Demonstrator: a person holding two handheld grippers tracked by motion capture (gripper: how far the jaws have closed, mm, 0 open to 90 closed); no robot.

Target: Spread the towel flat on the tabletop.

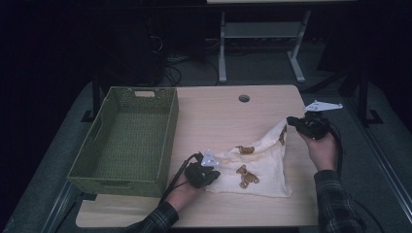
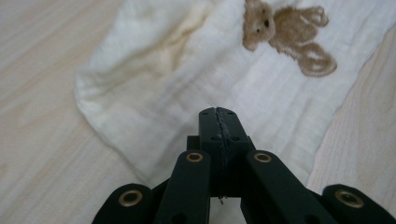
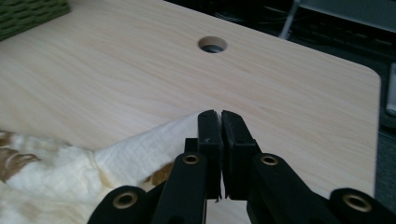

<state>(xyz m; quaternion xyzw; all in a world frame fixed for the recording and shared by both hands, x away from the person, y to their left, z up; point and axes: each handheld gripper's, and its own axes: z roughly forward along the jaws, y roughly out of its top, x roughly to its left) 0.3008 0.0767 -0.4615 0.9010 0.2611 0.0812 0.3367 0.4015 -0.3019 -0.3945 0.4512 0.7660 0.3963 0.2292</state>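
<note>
Cream cotton cloth printed with brown teddy bears (image 1: pixel 257 167) lies on the pale wood-grain table (image 1: pixel 218 116), right of centre, spread from about 6 o'clock out toward 3 o'clock. Left gripper (image 1: pixel 210 171) sits at the cloth's near-left corner, around 7 o'clock of the cloth; in the left gripper view its jaws are pressed together with a thin line of fabric at the seam, clamped on the cloth (image 2: pixel 187 79), and one bear print (image 2: pixel 289 35) shows at 1 o'clock of the tips. Right gripper (image 1: pixel 291 120) is up at the cloth's far-right corner, 2 o'clock of the cloth, held in the person's right hand (image 1: pixel 323 148); the corner is pulled up off the table into a peak toward it. In the right gripper view its jaws (image 3: pixel 218 116) are closed together, with the cloth (image 3: pixel 140 149) running in from 8 o'clock to the left jaw; fabric is pinched there, a hairline gap between the tips. Green woven rectangular basket (image 1: pixel 167 141) stands at the left side of the table, at 9 o'clock, just beside the left gripper but apart from the cloth. Round cable hole (image 1: pixel 244 98) in the table sits at 12 o'clock, well apart from the cloth. Person's left sleeve (image 1: pixel 155 221) comes in at 6 o'clock.
</note>
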